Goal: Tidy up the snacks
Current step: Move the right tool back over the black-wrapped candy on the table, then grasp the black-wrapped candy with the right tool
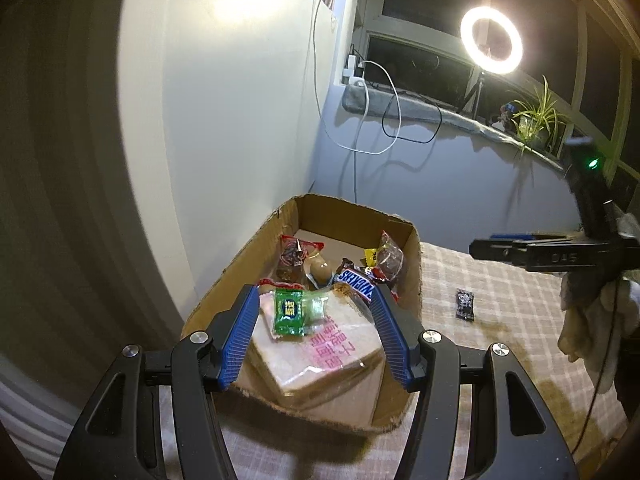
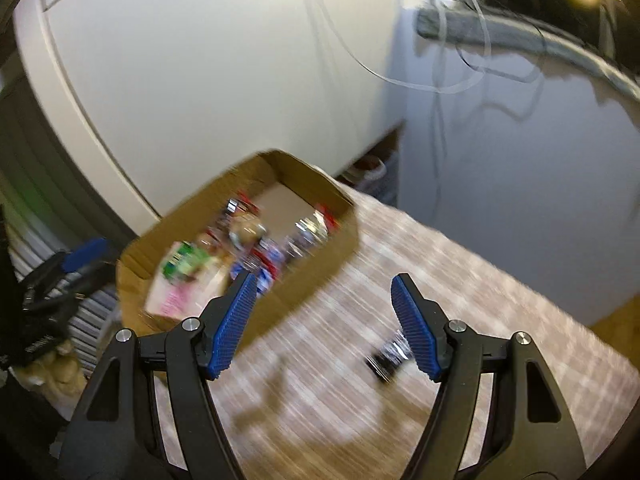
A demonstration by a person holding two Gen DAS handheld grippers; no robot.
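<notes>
A cardboard box [image 1: 416,264] on the checked cloth holds several snacks: a green candy [image 1: 294,312] lying on a clear bread packet with pink writing [image 1: 320,356], a Snickers bar [image 1: 358,282] and red-wrapped packets [image 1: 298,254]. My left gripper [image 1: 316,287] hangs open over the near end of the box, touching nothing. A small black packet [image 1: 465,304] lies on the cloth right of the box. In the blurred right wrist view my right gripper [image 2: 325,276] is open and empty over the cloth, with the black packet [image 2: 390,360] by its right finger and the box [image 2: 304,292] to the left.
A white wall panel stands close behind and left of the box. A ring light [image 1: 491,40], hanging cables and a potted plant [image 1: 536,120] are by the far window. My right gripper [image 1: 480,249] shows side-on at the right, with a gloved hand behind it.
</notes>
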